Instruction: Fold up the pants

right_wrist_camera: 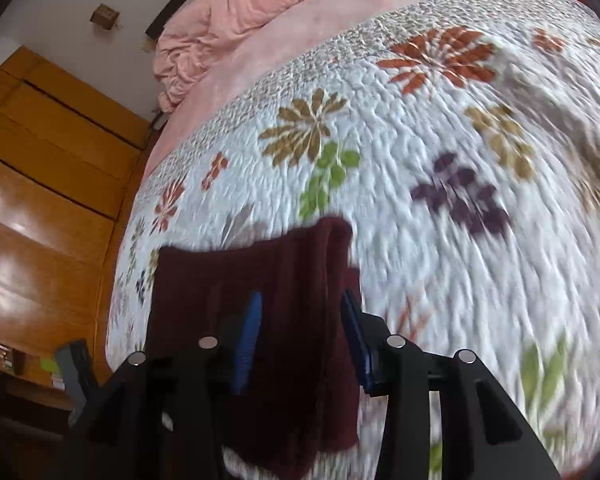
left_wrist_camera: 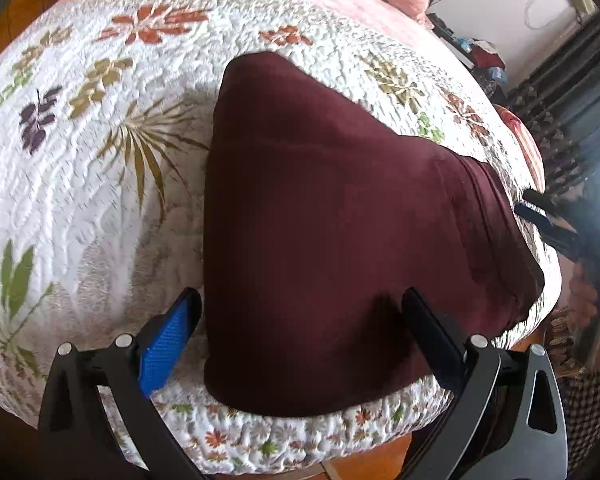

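— Pants (left_wrist_camera: 340, 216) sit folded near the quilt's (left_wrist_camera: 100, 200) front edge; we're nearly done?

— Maybe. Left gripper (left_wrist_camera: 300, 320) gapes empty; right gripper (right_wrist_camera: 300, 320) straddles cloth, half-open, not pinching.

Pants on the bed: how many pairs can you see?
1. A single maroon pair of pants lies folded on the floral quilt near the bed's edge, in front of both grippers. Others may lie out of view.
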Demonstrator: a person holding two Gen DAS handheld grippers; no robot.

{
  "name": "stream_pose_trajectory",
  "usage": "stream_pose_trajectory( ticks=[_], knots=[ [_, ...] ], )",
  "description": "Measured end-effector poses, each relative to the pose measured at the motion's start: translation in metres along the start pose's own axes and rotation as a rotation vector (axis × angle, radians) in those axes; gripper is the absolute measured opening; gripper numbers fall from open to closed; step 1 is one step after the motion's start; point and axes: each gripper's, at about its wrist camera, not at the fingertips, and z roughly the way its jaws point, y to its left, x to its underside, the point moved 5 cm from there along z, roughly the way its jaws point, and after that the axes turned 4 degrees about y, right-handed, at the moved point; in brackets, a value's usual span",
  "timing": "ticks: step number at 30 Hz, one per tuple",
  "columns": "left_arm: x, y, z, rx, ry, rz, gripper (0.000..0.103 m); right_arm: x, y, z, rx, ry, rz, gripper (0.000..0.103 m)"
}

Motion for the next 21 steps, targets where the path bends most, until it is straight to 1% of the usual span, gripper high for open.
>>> stream_pose_trajectory(
  ticks=[2, 4, 6, 8, 11, 12, 13, 15, 16, 17, 19, 21],
  knots=[
    [0.004, -0.001, -0.003, -0.008, 0.002, 0.007, 0.1, 0.027, 0.001, -0.014, -0.036, 0.017, 0.004, 0.054],
    [0.008, 0.0, -0.003, 0.0, 0.003, -0.003, 0.1, 0.051, 0.001, -0.02, -0.063, 0.043, 0.016, 0.058],
    [0.01, 0.002, -0.001, 0.007, 0.005, -0.02, 0.1, 0.07, 0.0, -0.018, -0.087, 0.075, 0.032, 0.058],
    [0.012, 0.004, 0.001, 0.018, 0.009, -0.038, 0.1, 0.086, -0.002, -0.009, -0.087, 0.105, 0.045, 0.058],
    [0.015, 0.005, 0.001, 0.024, 0.013, -0.049, 0.1, 0.093, 0.0, 0.006, -0.136, 0.117, 0.074, 0.059],
    [0.015, 0.005, 0.002, 0.022, 0.014, -0.048, 0.1, 0.093, 0.001, 0.009, -0.141, 0.116, 0.079, 0.059],
    [0.015, 0.005, 0.002, 0.021, 0.019, -0.049, 0.1, 0.092, 0.003, 0.012, -0.129, 0.113, 0.069, 0.058],
    [0.016, 0.006, 0.003, 0.023, 0.024, -0.056, 0.1, 0.089, 0.009, 0.012, -0.118, 0.102, 0.044, 0.039],
    [0.016, 0.006, 0.004, 0.025, 0.026, -0.06, 0.1, 0.088, 0.013, 0.011, -0.123, 0.102, 0.033, 0.033],
    [0.016, 0.006, 0.004, 0.025, 0.028, -0.063, 0.1, 0.087, 0.017, 0.008, -0.119, 0.096, 0.018, 0.03],
    [0.016, 0.005, 0.002, 0.025, 0.025, -0.06, 0.1, 0.086, 0.028, -0.003, -0.1, 0.073, -0.025, 0.029],
    [0.015, 0.003, 0.0, 0.031, 0.02, -0.053, 0.1, 0.084, 0.033, -0.014, -0.092, 0.056, -0.035, 0.028]
  ],
)
